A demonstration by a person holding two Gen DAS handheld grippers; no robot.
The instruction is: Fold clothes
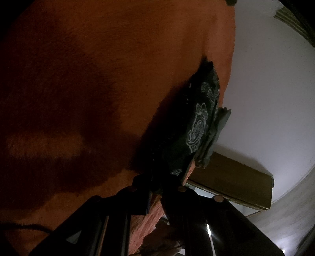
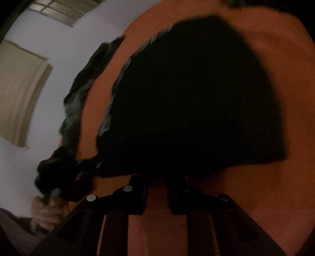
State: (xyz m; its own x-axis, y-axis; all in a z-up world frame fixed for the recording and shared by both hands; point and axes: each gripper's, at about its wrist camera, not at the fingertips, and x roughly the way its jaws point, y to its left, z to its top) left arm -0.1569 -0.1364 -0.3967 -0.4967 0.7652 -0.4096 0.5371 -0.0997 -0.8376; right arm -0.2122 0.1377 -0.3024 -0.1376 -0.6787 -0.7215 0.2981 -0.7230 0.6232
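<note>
Surface: orange, napped cloth point(image 1: 98, 78) fills most of both wrist views; whether it covers a bed or a tabletop cannot be told.
Garment: dark cloth with pale paisley-like print point(image 1: 198, 122), lying on the orange surface near its edge; in the right wrist view it reads as a broad, almost black mass point(image 2: 187, 98) with a pale printed edge along its left side.
Garment, trailing part: a twisted dark strip point(image 2: 78, 102) runs along the edge of the orange surface and down toward a person's hand point(image 2: 47, 212) at lower left, which grips its end.
Left tool: point(image 1: 157, 189) clenched on a fold of the dark printed garment, the cloth bunched between the two black fingers.
Right tool: point(image 2: 157, 197) fingers slightly apart, tips at the near hem of the dark garment; nothing is seen between them but orange surface, so it is released.
Background, left wrist view: pale wall point(image 1: 265, 88), a brown wooden piece point(image 1: 236, 181) below it.
Background, right wrist view: pale wall point(image 2: 49, 45), a beige framed panel point(image 2: 19, 94), a gridded window point(image 2: 59, 9) at top.
Picture quality: dim, with motion blur in the right wrist view.
</note>
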